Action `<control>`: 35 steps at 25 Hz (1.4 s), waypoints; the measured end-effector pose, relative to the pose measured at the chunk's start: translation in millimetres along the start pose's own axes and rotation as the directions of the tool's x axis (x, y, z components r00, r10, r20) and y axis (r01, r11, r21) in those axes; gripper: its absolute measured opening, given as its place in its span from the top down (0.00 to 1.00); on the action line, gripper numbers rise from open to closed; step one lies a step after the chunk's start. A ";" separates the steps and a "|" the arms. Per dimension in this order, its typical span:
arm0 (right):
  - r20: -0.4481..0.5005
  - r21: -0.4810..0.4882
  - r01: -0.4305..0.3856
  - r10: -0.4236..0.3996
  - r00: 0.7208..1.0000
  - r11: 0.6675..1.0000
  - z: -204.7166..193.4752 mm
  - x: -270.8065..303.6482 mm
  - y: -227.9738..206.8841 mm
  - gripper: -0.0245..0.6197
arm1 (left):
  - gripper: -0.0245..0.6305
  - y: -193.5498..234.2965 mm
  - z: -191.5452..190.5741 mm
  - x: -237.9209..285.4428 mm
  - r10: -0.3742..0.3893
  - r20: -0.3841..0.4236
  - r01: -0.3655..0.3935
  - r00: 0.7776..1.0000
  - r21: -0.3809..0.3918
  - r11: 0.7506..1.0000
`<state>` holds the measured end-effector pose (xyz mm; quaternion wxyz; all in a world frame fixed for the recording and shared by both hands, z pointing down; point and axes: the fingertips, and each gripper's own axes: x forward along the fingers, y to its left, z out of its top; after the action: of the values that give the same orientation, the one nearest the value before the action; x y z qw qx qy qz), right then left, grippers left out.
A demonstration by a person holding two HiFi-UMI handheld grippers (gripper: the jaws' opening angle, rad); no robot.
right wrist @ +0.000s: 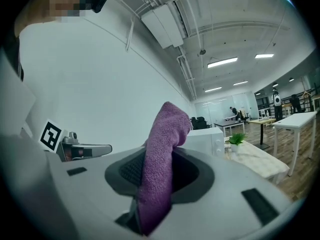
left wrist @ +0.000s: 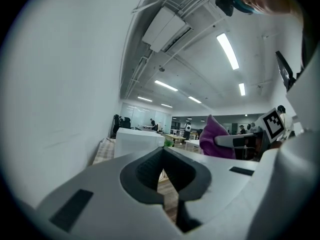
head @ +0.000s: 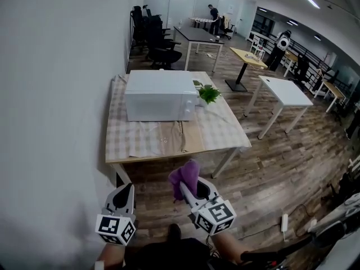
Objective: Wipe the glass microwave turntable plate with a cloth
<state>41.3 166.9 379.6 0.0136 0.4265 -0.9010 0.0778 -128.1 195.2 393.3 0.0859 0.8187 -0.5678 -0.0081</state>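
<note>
R gripper [head: 190,194] pinches the purple cloth [head: 185,176]; L gripper [head: 126,191] is pressed together w/ nothing in it.
Both hang off the table [head: 169,153], in front of its near edge. Cloth sticks up past the R jaws. White microwave [head: 160,96], door shut, sits by the table's back-left corner, well apart from the cloth.

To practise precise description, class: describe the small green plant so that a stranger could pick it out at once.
Find the cloth-covered table against the white wall. A white microwave stands on it, and the plant sits at the microwave's end away from the wall. It is the only green, leafy thing there.
</note>
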 end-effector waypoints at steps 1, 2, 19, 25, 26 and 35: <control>-0.002 0.005 -0.003 0.003 1.000 1.000 1.5 6.0 -8.7 0.76 | 0.96 1.7 1.5 9.7 0.006 -0.002 -0.006 1.000 0.000 1.000; -0.002 0.011 -0.005 0.005 1.000 1.000 2.6 11.6 -17.1 0.76 | 0.96 2.8 2.8 19.0 0.011 -0.005 -0.011 1.000 0.001 1.000; -0.006 0.038 -0.032 0.032 0.999 0.999 15.8 76.1 -145.2 0.76 | 0.96 0.6 9.1 165.7 0.024 -0.038 -0.023 0.999 0.036 0.999; -0.026 0.044 -0.031 0.032 0.999 0.999 10.1 99.6 -167.5 0.76 | 0.96 12.1 1.4 191.9 0.039 -0.061 -0.037 0.997 0.037 0.999; -0.029 0.045 -0.032 0.033 0.999 0.998 9.6 104.2 -168.8 0.76 | 0.96 15.1 1.1 195.8 0.038 -0.063 -0.036 0.997 0.036 0.999; -0.053 0.038 0.007 -0.005 0.999 0.999 13.5 158.3 -177.4 0.76 | 0.96 56.3 10.3 236.2 -0.012 -0.057 0.014 0.998 0.023 1.000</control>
<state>77.9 -67.3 403.5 0.0294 0.4274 -0.8973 0.1061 -97.7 -45.3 411.5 0.0922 0.8232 -0.5598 0.0212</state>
